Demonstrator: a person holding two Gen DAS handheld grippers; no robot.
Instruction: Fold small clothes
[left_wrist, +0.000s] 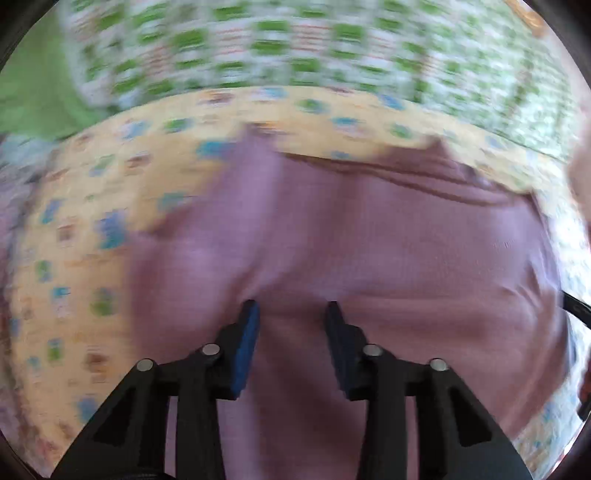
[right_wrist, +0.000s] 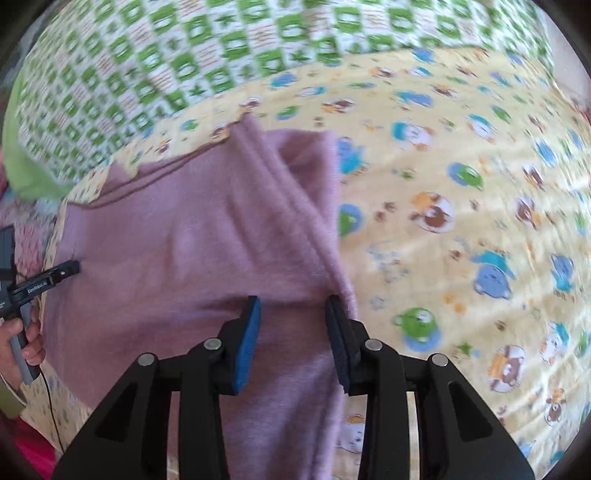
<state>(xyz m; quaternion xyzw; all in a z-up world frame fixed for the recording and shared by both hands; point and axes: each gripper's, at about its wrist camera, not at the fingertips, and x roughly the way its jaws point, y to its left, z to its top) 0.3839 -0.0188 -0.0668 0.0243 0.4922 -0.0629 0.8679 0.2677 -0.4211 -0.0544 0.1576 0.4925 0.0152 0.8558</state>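
Observation:
A mauve fleece garment (left_wrist: 369, 240) lies on a yellow cartoon-print sheet (left_wrist: 74, 229). The left wrist view is motion-blurred. My left gripper (left_wrist: 291, 308) is open, its fingers low over the garment's middle, nothing between the pads. In the right wrist view the garment (right_wrist: 177, 236) has its right part folded over with a raised flap (right_wrist: 306, 158). My right gripper (right_wrist: 291, 304) is open, straddling the garment's right folded edge. The left gripper (right_wrist: 68, 269) shows at the garment's left edge, held by a hand (right_wrist: 22, 339).
A green-and-white checked blanket (right_wrist: 184, 55) lies beyond the yellow sheet (right_wrist: 461, 221). A plain green cloth (right_wrist: 26, 162) sits at the far left. A black cable (right_wrist: 51, 406) hangs below the left gripper.

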